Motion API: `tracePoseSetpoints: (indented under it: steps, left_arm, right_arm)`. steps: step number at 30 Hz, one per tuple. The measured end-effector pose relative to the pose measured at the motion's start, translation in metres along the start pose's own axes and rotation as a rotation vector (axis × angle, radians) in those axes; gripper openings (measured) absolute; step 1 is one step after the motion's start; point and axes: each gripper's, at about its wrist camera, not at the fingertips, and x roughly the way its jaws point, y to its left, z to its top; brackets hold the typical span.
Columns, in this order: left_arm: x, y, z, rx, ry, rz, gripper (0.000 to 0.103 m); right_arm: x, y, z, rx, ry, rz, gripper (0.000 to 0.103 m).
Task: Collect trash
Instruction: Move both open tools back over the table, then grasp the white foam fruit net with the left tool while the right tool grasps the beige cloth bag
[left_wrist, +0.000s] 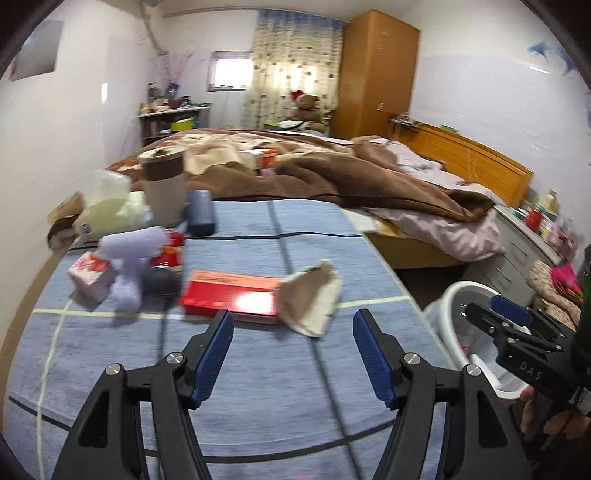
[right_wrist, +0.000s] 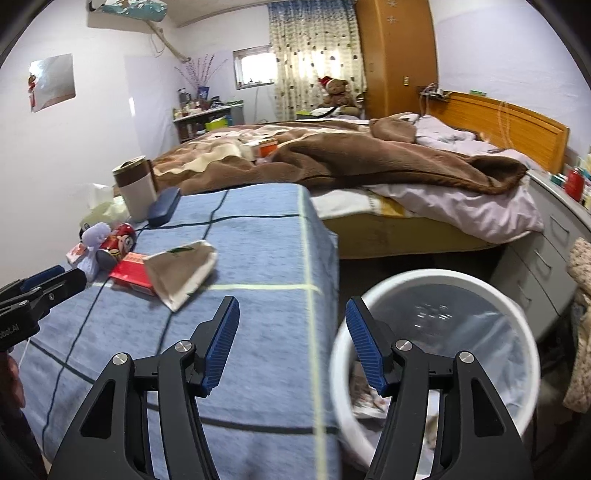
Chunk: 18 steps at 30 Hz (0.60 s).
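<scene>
Both grippers are released and hold nothing: the left gripper (left_wrist: 293, 354) faces the crumpled paper wrapper (left_wrist: 310, 299), which lies beside the red box (left_wrist: 231, 297). The right gripper (right_wrist: 291, 345) hangs over the near edge of the white bin (right_wrist: 436, 277), likely ready to receive trash.

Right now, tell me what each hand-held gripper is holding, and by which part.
Nothing is held. The left hand-held gripper and the right hand-held gripper both stand open and empty.

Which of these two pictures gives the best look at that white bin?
The right wrist view: the white bin shows its whole round rim, clear liner and some trash inside. The left wrist view catches only part of its rim, behind the right gripper.
</scene>
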Motion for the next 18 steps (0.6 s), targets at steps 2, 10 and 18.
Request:
tracePoseSetpoints:
  steps: [2,10,18]
  left_arm:
    - [0.001,0.015,0.000,-0.019,0.004,0.023,0.071]
    - [0.008,0.069,0.001,-0.090,0.017,0.103,0.071]
    - [0.028,0.117,0.001,-0.138,0.057,0.172,0.071]
  right_arm:
    - [0.006,0.007,0.003,-0.006,0.007,0.015,0.062]
    - [0.042,0.030,0.011,0.032,0.073,0.097,0.062]
    - [0.080,0.041,0.016,0.107,0.149,0.149,0.062]
